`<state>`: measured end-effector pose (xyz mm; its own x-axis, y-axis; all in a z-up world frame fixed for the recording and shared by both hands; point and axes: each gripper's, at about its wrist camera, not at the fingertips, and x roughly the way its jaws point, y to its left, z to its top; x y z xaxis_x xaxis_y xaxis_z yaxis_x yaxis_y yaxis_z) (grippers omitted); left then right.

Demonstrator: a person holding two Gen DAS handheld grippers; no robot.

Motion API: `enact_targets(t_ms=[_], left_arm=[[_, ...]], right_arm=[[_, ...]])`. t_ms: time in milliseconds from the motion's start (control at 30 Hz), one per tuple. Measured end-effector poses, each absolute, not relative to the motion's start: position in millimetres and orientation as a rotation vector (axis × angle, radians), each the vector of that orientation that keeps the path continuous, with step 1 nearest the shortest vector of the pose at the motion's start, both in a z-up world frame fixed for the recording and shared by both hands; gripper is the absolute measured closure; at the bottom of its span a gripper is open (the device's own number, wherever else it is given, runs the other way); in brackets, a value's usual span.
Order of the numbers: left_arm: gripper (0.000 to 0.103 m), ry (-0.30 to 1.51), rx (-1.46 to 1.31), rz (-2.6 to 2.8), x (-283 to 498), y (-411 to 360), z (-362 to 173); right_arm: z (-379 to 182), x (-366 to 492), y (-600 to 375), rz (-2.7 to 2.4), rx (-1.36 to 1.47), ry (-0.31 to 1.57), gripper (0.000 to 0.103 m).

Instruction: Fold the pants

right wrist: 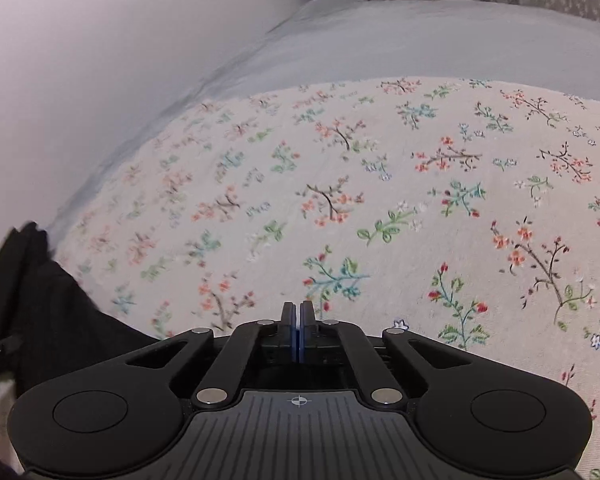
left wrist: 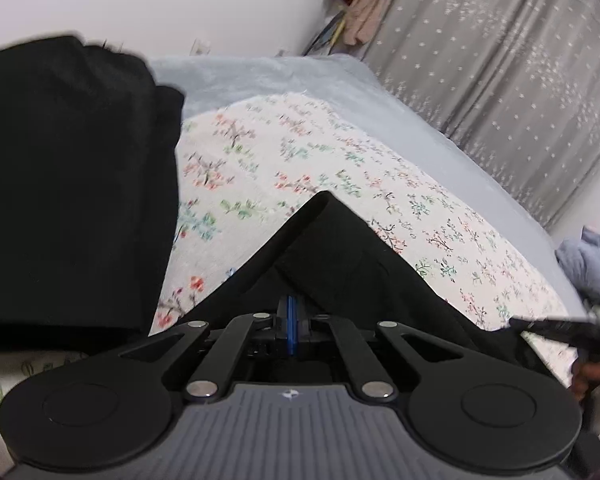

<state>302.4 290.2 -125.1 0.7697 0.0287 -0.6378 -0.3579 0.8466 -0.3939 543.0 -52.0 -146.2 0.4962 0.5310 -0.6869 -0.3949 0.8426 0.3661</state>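
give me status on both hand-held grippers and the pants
Left hand-held gripper shut on black pants corner. Right hand-held gripper shut, empty, over floral sheet. Nothing in the way.

Left wrist view: rides behind my left gripper [left wrist: 293,316], angled down, close over the black pants [left wrist: 328,248]. Right wrist view: behind my right gripper [right wrist: 299,316], likewise tilted down. Shared: floral sheet [right wrist: 380,200] (plus grey curtain beyond).

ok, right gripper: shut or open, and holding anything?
Shut, holding nothing. The right gripper has its blue pads pressed together with no cloth between them, above the floral sheet.
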Motion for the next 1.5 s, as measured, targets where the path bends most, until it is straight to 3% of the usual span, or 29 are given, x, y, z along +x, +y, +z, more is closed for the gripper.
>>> enact_targets(t_ms=[100,167,233,367,467,500,600,667,733,900,967,1000,1067,1100,1133,1233,1500], left_arm=[[0.08,0.662,-0.621,0.236,296,304,-125],[0.071,0.647,-0.688,0.241,290,314,-124],[0.055,0.637,-0.729,0.238,285,320,-123],[0.053,0.659,-0.797,0.187,283,318,-126],[0.042,0.693,-0.804,0.172,288,309,-130],[0.037,0.715,-0.788,0.195,289,306,-132],[0.036,0.759,-0.773,0.254,288,301,-135],[0.032,0.763,-0.784,0.25,286,300,-136],[0.027,0.764,-0.769,0.241,289,298,-138],[0.022,0.769,-0.74,0.262,293,291,-138],[0.023,0.769,-0.713,0.275,296,289,-138],[0.026,0.767,-0.704,0.286,296,288,-137],[0.043,0.758,-0.689,0.312,296,286,-137],[0.059,0.753,-0.681,0.325,296,287,-138],[0.062,0.75,-0.691,0.329,296,289,-140],[0.069,0.722,-0.709,0.34,291,289,-139],[0.071,0.537,-0.635,0.35,247,275,-94]], right_arm=[[-153,534,-40,0.527,0.094,0.867,0.103],[-144,524,-46,0.445,0.101,0.816,0.103],[-131,509,-55,0.419,0.123,0.76,0.093],[-110,470,-54,0.532,0.132,0.769,0.091],[-113,458,-47,0.512,0.028,0.8,0.09],[-117,460,-49,0.507,0.043,0.81,0.09],[-129,480,-71,0.506,0.215,0.861,0.086],[-136,492,-78,0.523,0.293,0.893,0.078],[-137,502,-78,0.504,0.291,0.895,0.062],[-135,527,-77,0.506,0.329,0.893,0.058],[-139,535,-72,0.551,0.328,0.927,0.058],[-142,536,-65,0.571,0.298,0.948,0.063],[-145,530,-51,0.588,0.223,0.964,0.081],[-147,527,-46,0.587,0.195,0.963,0.084],[-149,526,-46,0.582,0.19,0.953,0.087],[-153,527,-54,0.555,0.27,0.935,0.099],[-140,520,-39,0.47,0.207,0.864,0.101]])
